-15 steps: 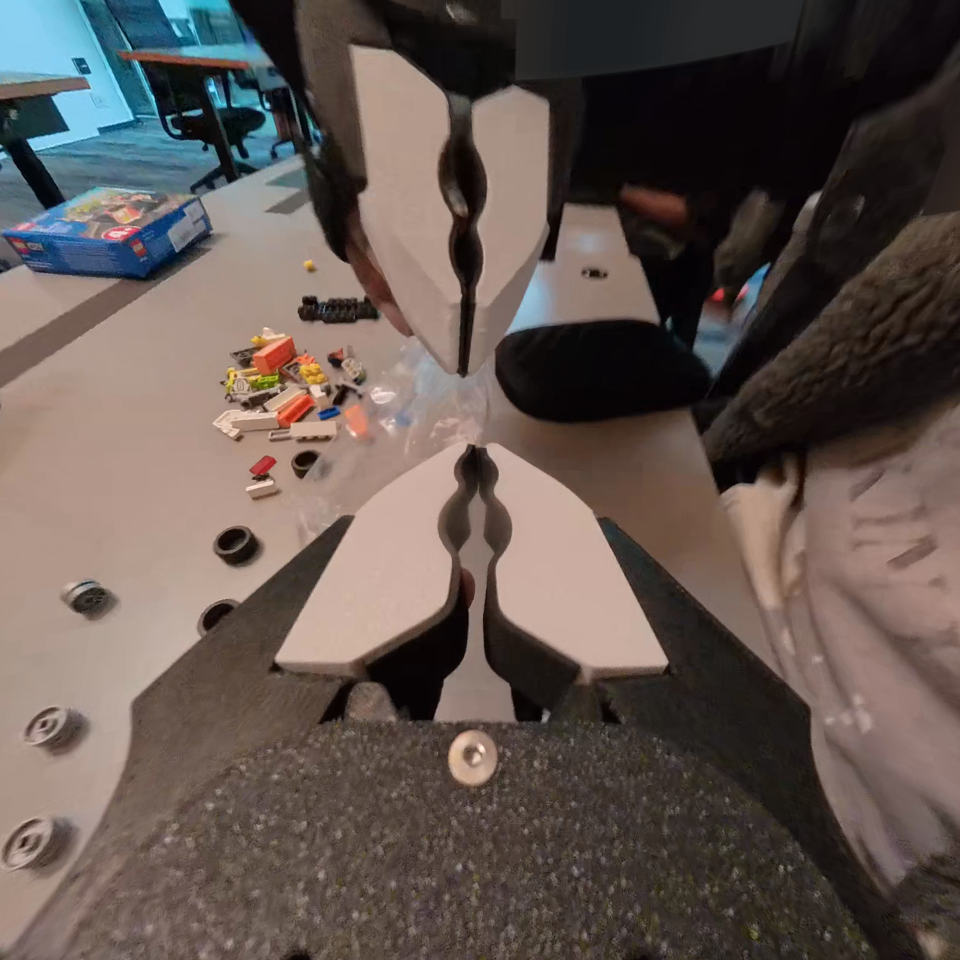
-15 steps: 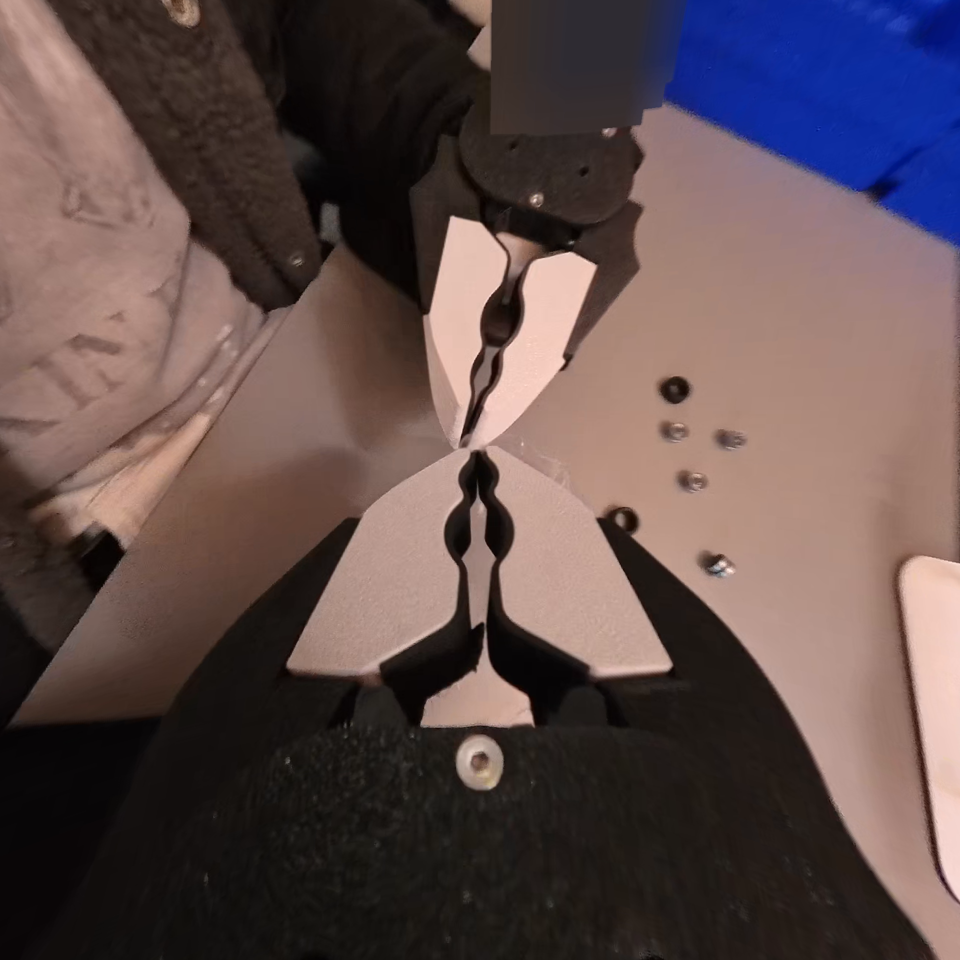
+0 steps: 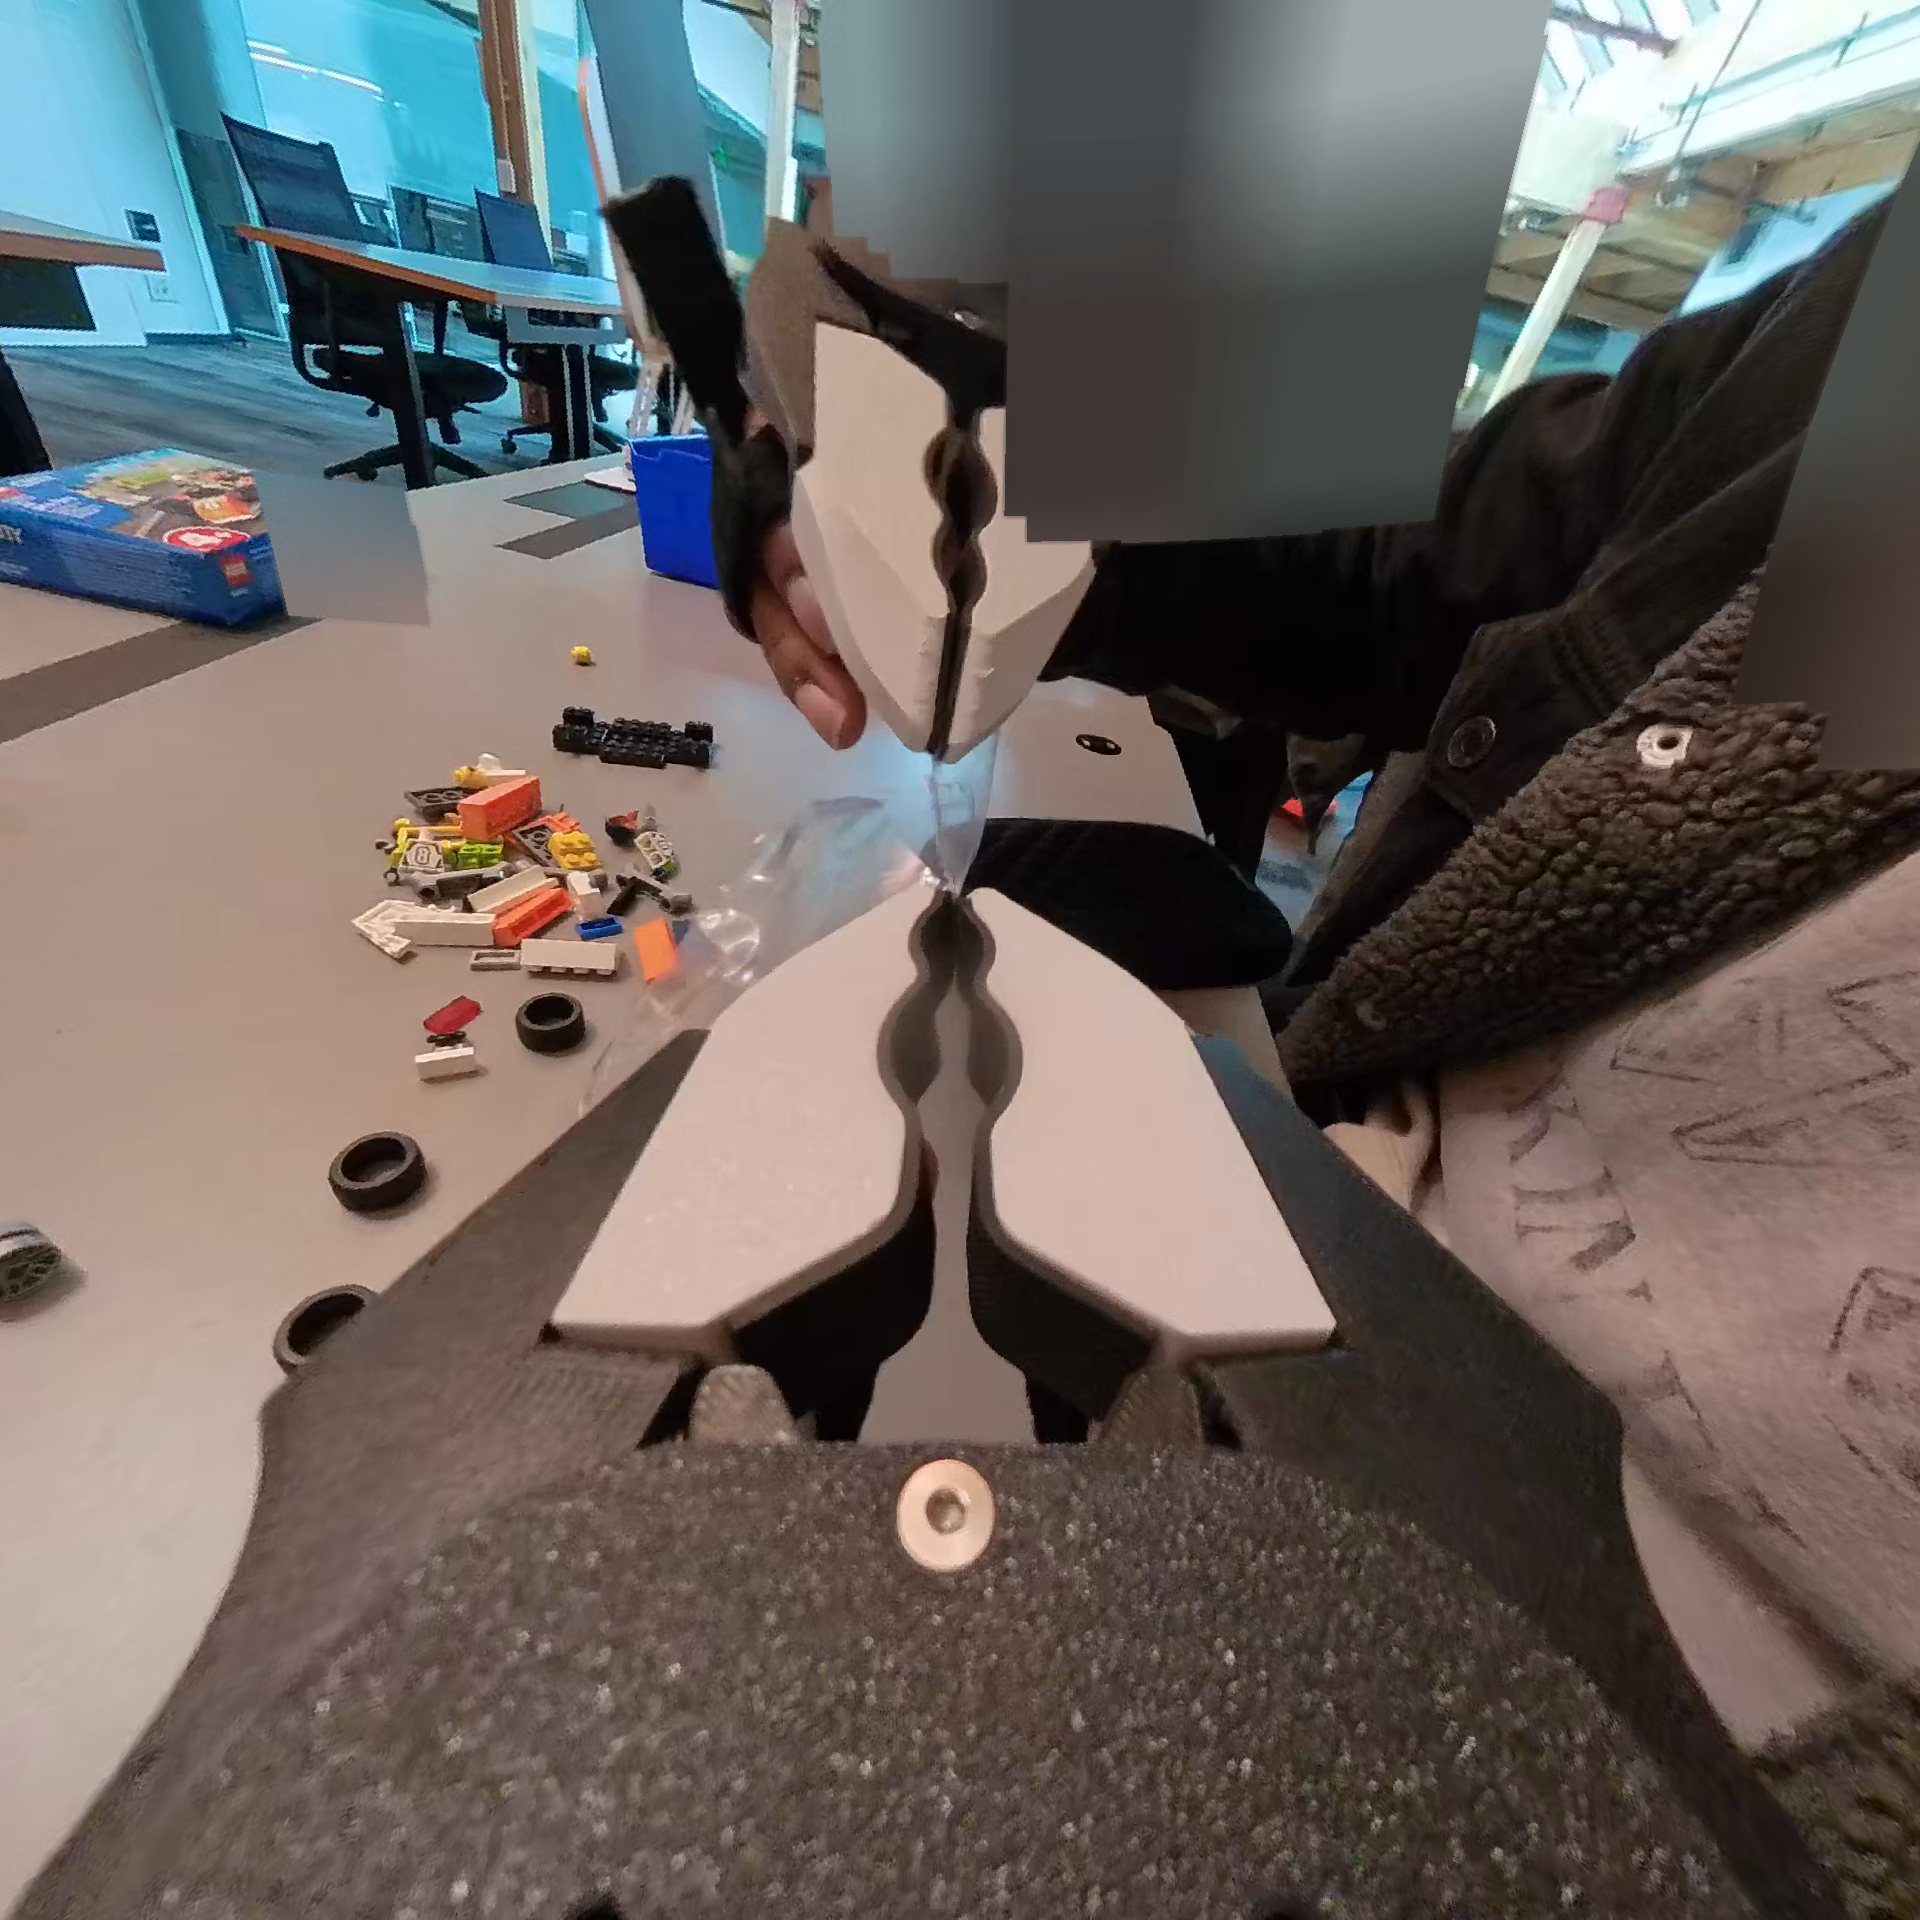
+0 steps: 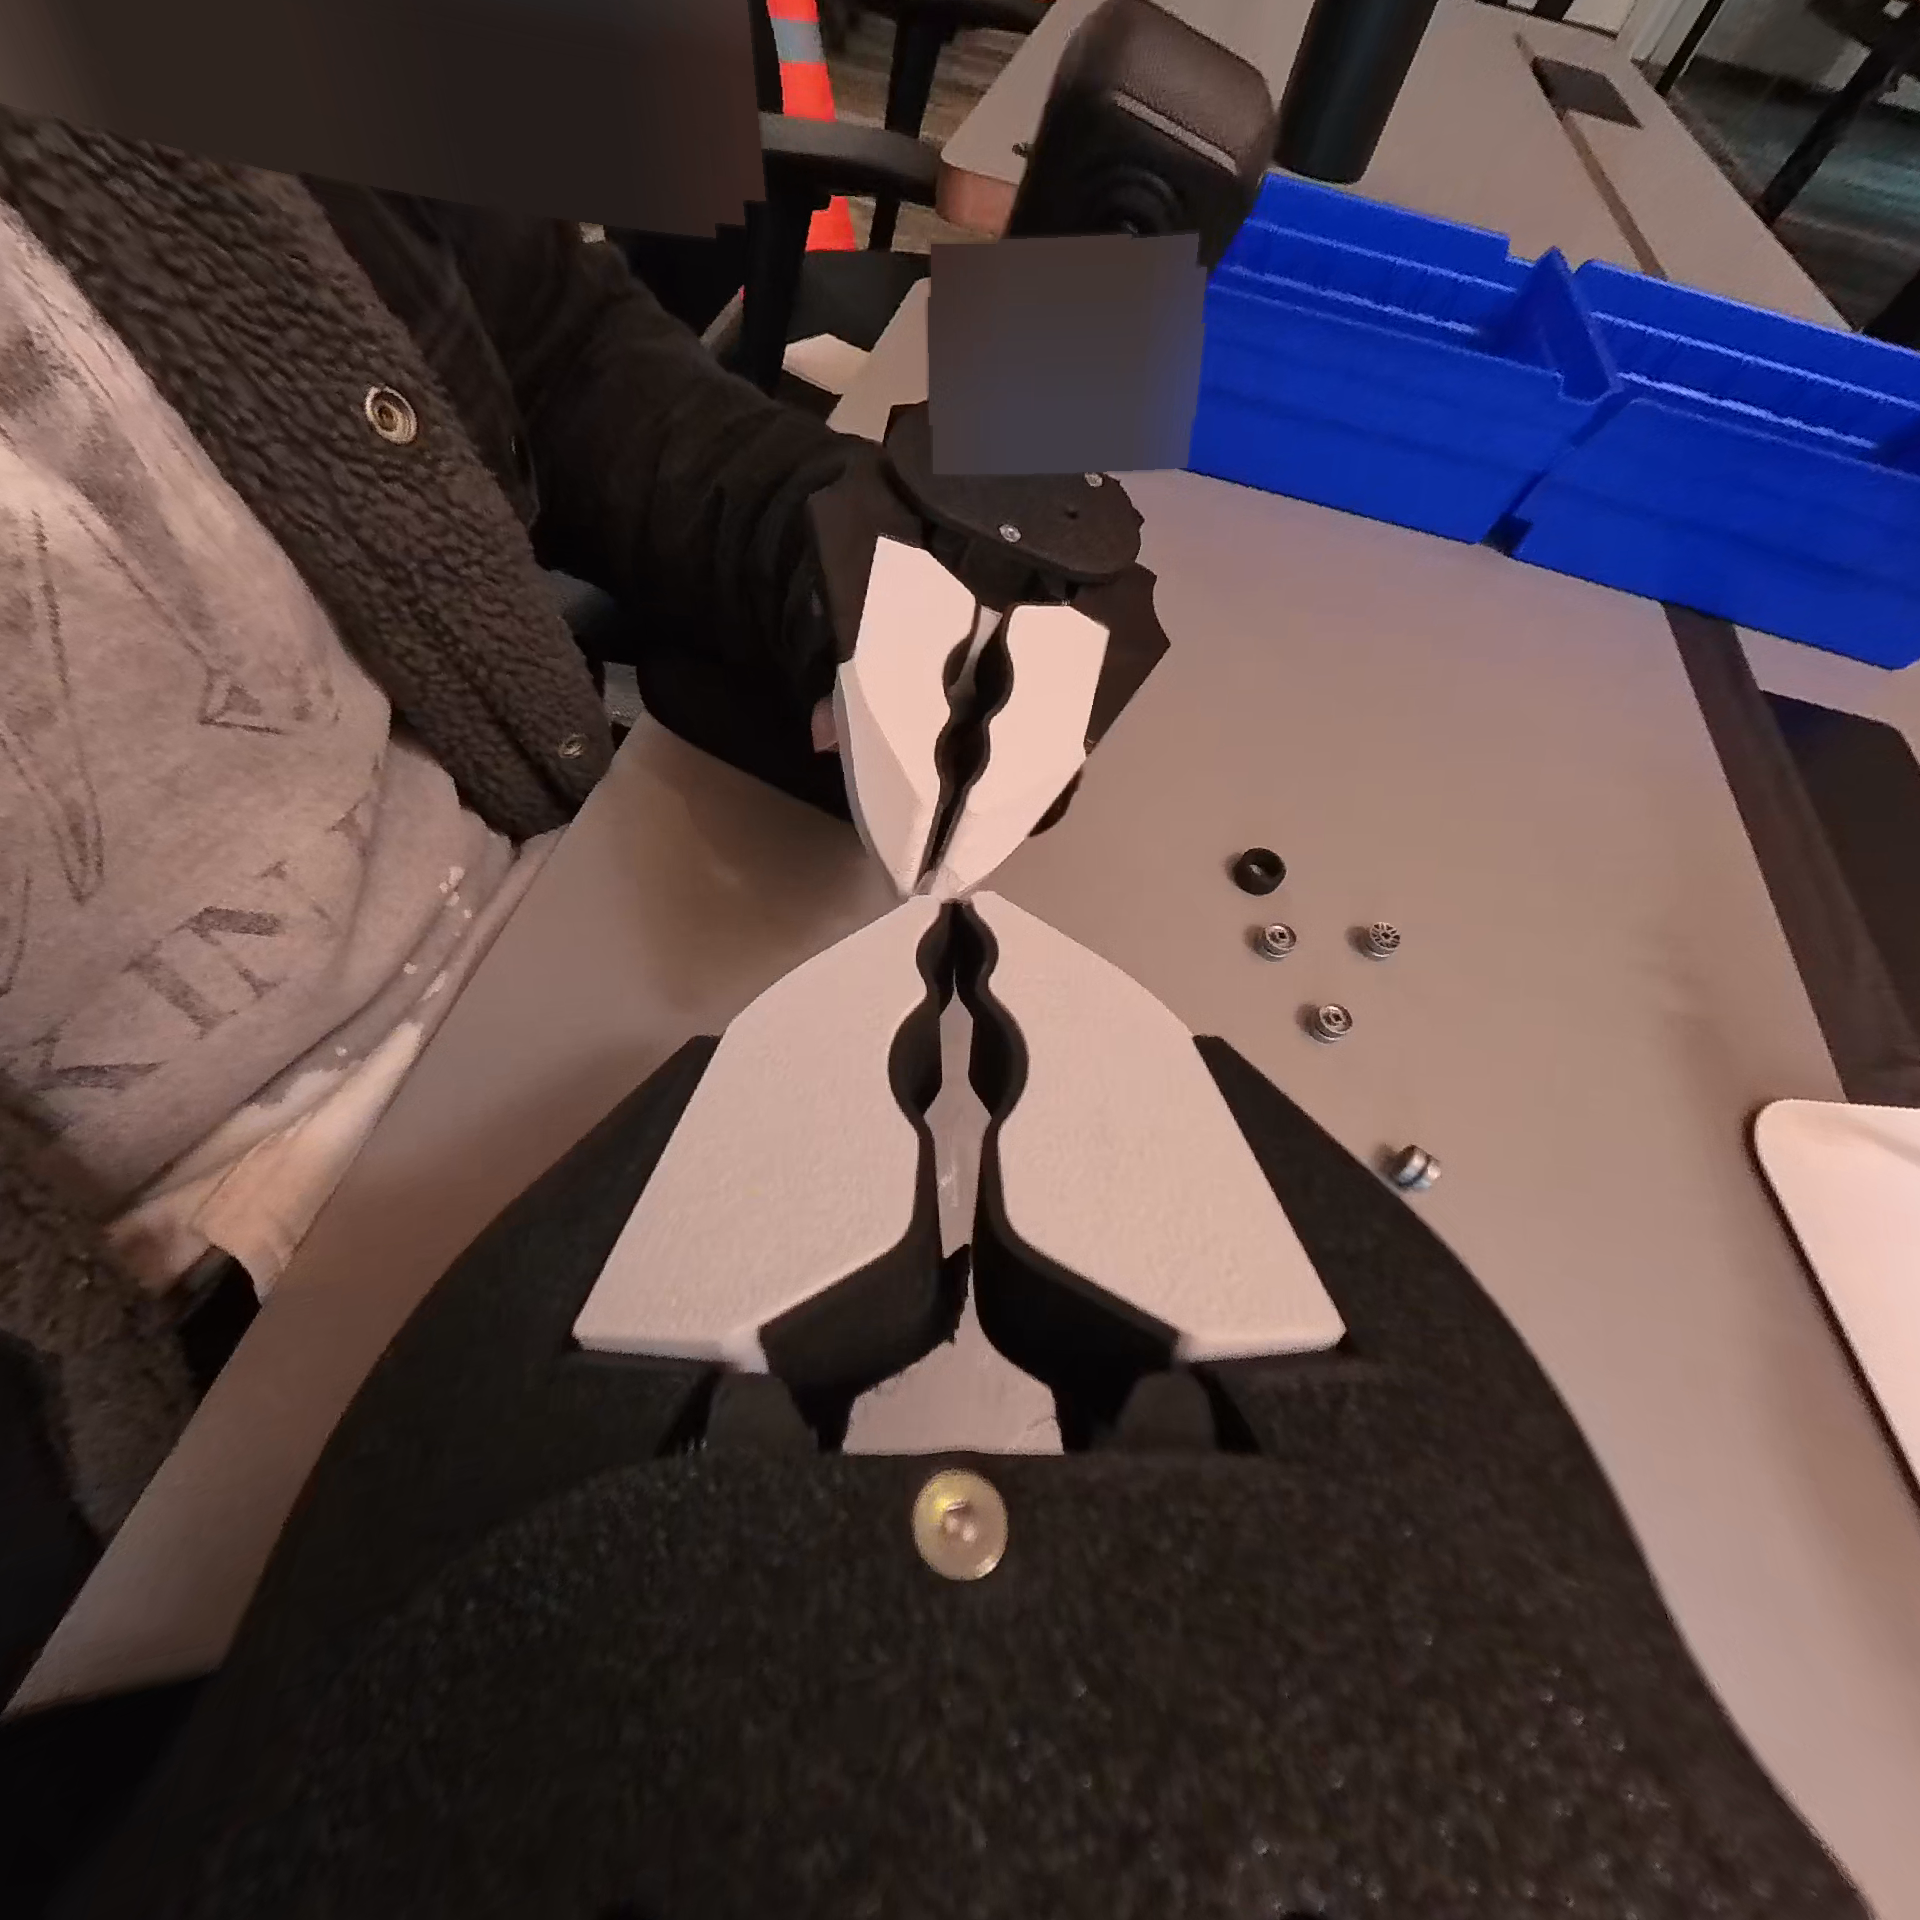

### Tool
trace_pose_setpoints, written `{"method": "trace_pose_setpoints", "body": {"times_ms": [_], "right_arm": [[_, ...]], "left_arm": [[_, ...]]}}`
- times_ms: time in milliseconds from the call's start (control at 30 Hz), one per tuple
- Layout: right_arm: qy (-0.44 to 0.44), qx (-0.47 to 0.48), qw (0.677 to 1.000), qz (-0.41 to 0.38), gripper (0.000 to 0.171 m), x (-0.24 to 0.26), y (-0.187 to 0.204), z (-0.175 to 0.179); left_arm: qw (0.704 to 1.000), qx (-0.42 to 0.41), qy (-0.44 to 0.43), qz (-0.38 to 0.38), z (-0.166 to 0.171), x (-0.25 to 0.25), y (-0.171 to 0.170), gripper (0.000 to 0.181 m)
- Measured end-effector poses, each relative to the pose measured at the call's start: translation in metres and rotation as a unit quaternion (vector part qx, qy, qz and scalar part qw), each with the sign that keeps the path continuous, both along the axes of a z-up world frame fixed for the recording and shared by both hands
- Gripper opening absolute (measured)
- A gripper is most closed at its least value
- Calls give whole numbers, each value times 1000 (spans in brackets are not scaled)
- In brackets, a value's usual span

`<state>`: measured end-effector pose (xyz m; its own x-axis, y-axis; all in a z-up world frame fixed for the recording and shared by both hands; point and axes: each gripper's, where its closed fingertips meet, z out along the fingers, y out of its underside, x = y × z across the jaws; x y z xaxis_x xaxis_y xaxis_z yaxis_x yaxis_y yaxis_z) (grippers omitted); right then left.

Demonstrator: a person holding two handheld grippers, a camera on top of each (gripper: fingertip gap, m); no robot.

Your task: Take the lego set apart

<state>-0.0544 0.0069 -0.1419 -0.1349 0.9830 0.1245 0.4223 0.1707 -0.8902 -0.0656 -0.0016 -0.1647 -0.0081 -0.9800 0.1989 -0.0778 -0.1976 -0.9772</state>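
Both tongs — left tongs [image 3: 948, 902] and right tongs [image 3: 940, 746] — pinch a clear plastic bag [image 3: 831, 842] stretched tip to tip; it looks thin, slippery, tearable — grip near its edge. Loose lego pieces [image 3: 520, 873] lie left.

Between the closed jaws of the left gripper [image 3: 948, 902] and the right gripper [image 3: 940, 743] stretches a thin, clear, glossy plastic bag [image 3: 961, 821], crinkled. The fingers [image 3: 790, 1132] look matt white and finely grainy; the bodies behind are rough, speckled black. The bench [image 3: 187, 831] beneath is smooth, matt grey. Left of the jaws lie glossy plastic bricks [image 3: 520, 873] and matt rubbery tyres [image 3: 377, 1171].
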Motion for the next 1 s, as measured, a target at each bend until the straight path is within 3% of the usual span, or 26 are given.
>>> {"method": "trace_pose_setpoints", "body": {"times_ms": [433, 733, 1000], "right_arm": [[-54, 3, 998, 27, 0, -5, -4, -12], [-75, 12, 996, 45, 0, -6, -10, -18], [-43, 7, 999, 33, 0, -2, -12, -10]], "left_arm": [[990, 120, 62, 29, 6, 1, 8, 17], [969, 218, 119, -9, -10, 11, -2, 0], [989, 132, 65, -6, 1, 11, -3, 1]]}}
